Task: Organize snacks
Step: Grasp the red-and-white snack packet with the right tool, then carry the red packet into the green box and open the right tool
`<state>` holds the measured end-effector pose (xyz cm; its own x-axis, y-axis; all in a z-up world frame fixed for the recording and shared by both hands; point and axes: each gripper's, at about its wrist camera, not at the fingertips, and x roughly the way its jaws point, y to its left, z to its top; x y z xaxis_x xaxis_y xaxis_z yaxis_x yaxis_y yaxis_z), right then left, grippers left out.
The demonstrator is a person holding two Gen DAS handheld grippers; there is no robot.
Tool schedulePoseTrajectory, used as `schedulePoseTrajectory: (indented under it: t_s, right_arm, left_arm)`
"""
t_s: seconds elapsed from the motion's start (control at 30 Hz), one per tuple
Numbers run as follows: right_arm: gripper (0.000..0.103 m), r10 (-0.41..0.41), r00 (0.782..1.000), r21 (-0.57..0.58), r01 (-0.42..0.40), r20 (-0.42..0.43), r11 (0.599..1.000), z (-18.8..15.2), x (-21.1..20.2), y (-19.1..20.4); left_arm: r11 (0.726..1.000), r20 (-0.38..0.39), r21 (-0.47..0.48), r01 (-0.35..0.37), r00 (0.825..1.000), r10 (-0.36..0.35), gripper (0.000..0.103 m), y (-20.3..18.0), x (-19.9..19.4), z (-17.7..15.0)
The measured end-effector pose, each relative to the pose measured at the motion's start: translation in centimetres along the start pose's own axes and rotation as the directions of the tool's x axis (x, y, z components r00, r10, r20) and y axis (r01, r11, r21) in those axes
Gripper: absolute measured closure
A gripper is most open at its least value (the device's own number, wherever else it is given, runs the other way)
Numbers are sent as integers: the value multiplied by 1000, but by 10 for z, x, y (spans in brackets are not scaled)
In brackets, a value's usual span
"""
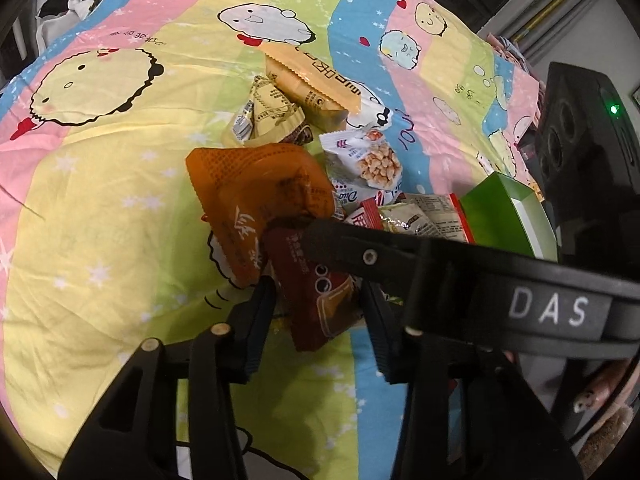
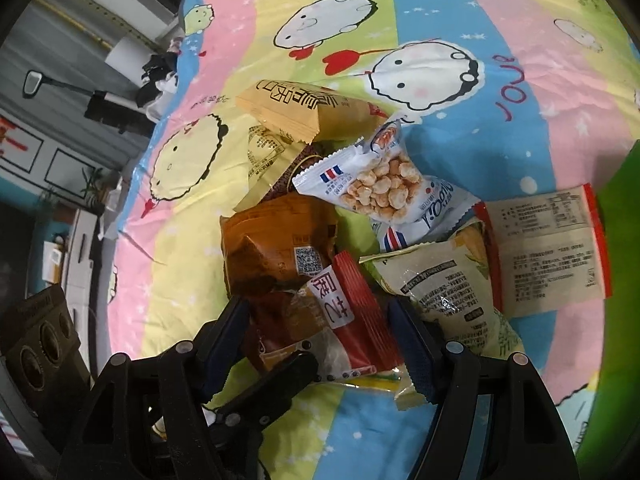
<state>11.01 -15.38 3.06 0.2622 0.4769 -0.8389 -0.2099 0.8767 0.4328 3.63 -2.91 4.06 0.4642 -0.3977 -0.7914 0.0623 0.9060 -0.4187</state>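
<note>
Red packet [image 2: 352, 320] sits low centre between our right gripper [image 2: 324, 344] pads, not clearly clamped; left gripper [image 1: 316, 300] straddles a maroon packet [image 1: 320, 304]. Next, we close firmly and lift toward the green box [image 1: 504, 212].

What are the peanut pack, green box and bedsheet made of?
Peanut pack: glossy plastic film, probably; glare, crinkles, crimped ends.
Green box: looks like coated card; flat folded walls, sharp edges, pale inside.
Bedsheet: matte printed woven fabric, likely cotton or a blend; soft wrinkles, no shine.
</note>
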Motion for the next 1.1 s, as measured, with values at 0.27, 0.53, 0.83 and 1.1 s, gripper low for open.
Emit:
schedulePoseTrajectory:
  t_s: [0.27,0.53,0.83,1.1]
  right_arm:
    - [36,33,999,-19,-32,21,999,-5,0,4]
    - [43,18,997,-37,-15,78,999,-24,-25,18]
    - [43,2,983,-33,4,182,999,-47,-73,29]
    - [43,-17,956,-14,22,292,1000,-66,-122,24]
  left_arm:
    - [999,18,43,-8,1000,7,71,-4,-5,-3]
    - [997,55,77,-11,998,6,72,-16,-26,-7]
    - [985,132,175,1,991,-24,74,-51,-62,-16]
    - [966,170,258,31,982,-77,74,-86,-86,-23]
